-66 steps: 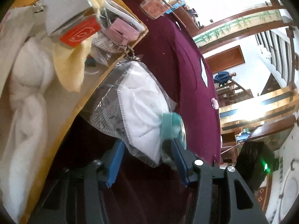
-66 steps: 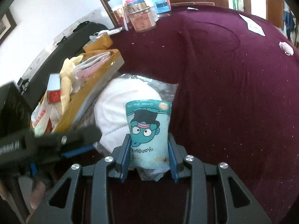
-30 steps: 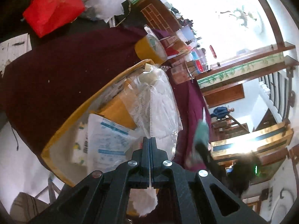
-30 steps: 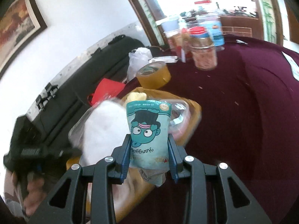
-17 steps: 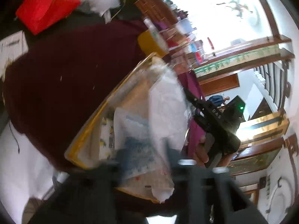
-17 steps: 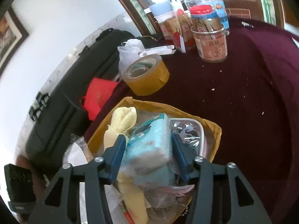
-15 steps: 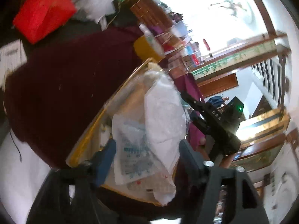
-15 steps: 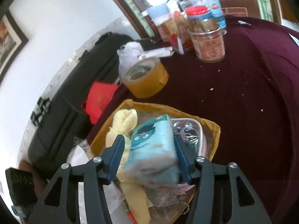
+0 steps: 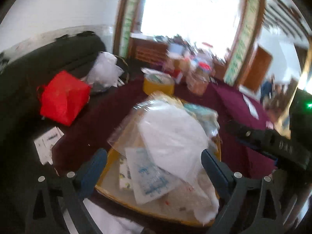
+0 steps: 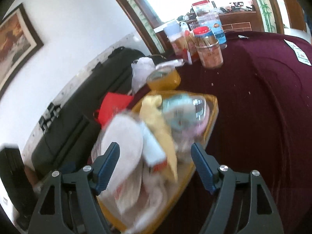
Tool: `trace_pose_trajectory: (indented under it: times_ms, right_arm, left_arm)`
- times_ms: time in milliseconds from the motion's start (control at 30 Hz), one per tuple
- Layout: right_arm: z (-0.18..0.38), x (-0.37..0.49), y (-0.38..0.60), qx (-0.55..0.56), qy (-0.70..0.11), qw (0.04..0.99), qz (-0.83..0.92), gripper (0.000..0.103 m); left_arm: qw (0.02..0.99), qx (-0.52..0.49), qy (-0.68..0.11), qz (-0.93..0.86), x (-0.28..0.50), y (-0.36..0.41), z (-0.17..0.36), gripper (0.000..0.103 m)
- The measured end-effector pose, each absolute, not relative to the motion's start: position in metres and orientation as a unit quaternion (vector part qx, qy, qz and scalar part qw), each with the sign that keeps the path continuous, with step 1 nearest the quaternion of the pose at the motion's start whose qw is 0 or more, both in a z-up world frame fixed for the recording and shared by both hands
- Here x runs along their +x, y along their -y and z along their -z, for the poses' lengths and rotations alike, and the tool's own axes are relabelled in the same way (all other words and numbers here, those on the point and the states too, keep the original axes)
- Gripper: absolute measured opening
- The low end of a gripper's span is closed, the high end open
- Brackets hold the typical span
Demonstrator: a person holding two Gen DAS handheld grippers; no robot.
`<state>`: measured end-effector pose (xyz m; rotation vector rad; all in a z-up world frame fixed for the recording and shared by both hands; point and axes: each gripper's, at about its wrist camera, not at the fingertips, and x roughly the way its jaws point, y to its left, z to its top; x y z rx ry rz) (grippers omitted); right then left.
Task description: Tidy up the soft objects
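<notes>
1. Left wrist view: the left gripper [image 9: 154, 163] hangs released, jaws wide, above the yellow tray [image 9: 109, 190]. The bagged white mask [image 9: 171, 134] lies on top; it looks light, crinkly and slippery, best pinched at a bag edge.
2. Right wrist view: the right gripper [image 10: 155, 164] is spread and empty. The teal tissue pack [image 10: 176, 107] sits in the tray beside a limp yellow cloth [image 10: 156, 120]; it is squashy, so a grip across its width would suit.

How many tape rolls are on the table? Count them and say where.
1. The tape roll sits on the maroon tablecloth, just beyond the yellow basket. Others may be hidden behind the clutter.
</notes>
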<state>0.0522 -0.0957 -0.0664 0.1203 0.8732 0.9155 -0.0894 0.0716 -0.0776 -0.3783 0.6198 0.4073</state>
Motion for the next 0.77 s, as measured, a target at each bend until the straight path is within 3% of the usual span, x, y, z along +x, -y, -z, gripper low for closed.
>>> trace_pose_trajectory:
  times_ms: [200, 767]
  right_arm:
    - [0.072, 0.03, 0.116, 0.064, -0.415, 0.805, -0.419, 0.075]
    - [0.075, 0.023, 0.125, 0.057, -0.415, 0.811, -0.408, 0.075]
  left_arm:
    - [0.901, -0.125, -0.367, -0.192, -0.081, -0.046, 0.081, 0.099]
    - [0.895, -0.082, -0.376, -0.225, -0.092, -0.033, 0.089, 0.099]
